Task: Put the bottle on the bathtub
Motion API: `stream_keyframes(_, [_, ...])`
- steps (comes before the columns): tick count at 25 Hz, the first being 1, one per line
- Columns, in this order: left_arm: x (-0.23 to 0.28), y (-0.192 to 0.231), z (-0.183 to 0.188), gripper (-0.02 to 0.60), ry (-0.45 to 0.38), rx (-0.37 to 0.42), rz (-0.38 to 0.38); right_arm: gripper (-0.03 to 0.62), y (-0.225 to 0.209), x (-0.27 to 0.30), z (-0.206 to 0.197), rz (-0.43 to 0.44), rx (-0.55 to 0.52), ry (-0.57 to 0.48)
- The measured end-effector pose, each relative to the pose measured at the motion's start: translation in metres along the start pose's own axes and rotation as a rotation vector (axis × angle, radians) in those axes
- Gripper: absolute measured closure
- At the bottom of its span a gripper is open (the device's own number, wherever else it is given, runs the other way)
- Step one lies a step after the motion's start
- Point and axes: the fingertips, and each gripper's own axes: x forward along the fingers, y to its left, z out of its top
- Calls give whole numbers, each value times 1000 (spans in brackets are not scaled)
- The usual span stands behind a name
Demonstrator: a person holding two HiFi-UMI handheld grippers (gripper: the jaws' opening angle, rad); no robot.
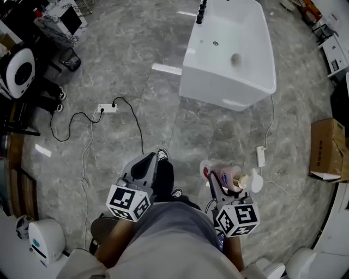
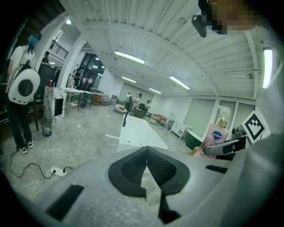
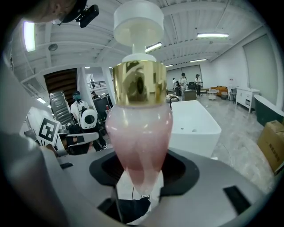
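A pink pump bottle (image 1: 228, 179) with a gold collar and white pump head is clamped in my right gripper (image 1: 218, 181), low in the head view and well short of the tub. In the right gripper view the bottle (image 3: 138, 128) fills the centre between the jaws. The white free-standing bathtub (image 1: 229, 54) stands on the grey floor ahead, also visible as the bathtub (image 3: 195, 122) past the bottle. My left gripper (image 1: 146, 163) is shut and holds nothing; its pads meet at the tip (image 2: 146, 150). From there the bottle (image 2: 216, 135) shows at the right and the bathtub (image 2: 140, 133) lies ahead.
A black faucet (image 1: 202, 11) rises from the tub's far rim. A power strip with black cables (image 1: 106, 108) lies on the floor to the left. A white adaptor with cord (image 1: 260, 156) and a cardboard box (image 1: 327, 147) are at right. A person with a white backpack (image 1: 19, 71) stands far left.
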Motion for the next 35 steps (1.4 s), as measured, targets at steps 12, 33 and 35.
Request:
stream_keyframes(12, [67, 61, 83, 577, -49, 46, -85, 376, 13, 94, 87, -18, -27, -39])
stream_keyframes(33, [102, 173, 120, 578, -91, -90, 2, 376, -11, 170, 158, -115, -81, -66])
stream_keyframes(35, [115, 175, 126, 578, -91, -98, 0, 376, -17, 181, 165, -104, -73, -75])
